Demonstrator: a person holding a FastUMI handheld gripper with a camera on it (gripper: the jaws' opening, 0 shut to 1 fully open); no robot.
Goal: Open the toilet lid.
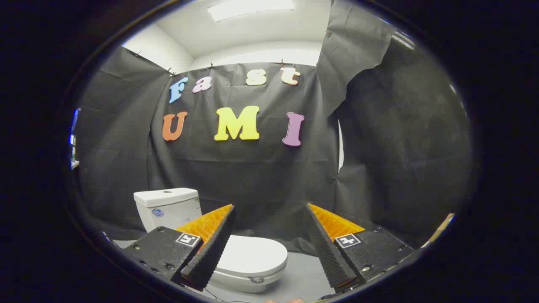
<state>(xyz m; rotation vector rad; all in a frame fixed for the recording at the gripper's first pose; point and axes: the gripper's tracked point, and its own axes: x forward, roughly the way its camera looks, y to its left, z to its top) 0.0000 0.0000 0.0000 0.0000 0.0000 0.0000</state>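
Note:
A white toilet stands ahead on the grey floor, with its tank point(167, 207) against the black cloth wall. Its lid point(249, 255) lies flat and closed over the bowl, partly hidden behind my left finger point(209, 244). My gripper point(269, 208) hovers above and in front of the toilet with its two orange-and-black fingers spread wide and nothing between them. The lid's front edge sits below and between the fingers, closer to the left one. The right finger point(328, 246) is off to the toilet's right, over bare floor.
Black cloth walls close the booth behind and to the right of the toilet. Grey floor point(303, 273) runs to the right of the bowl. A pale strip point(440, 229) shows at the far right edge of the floor.

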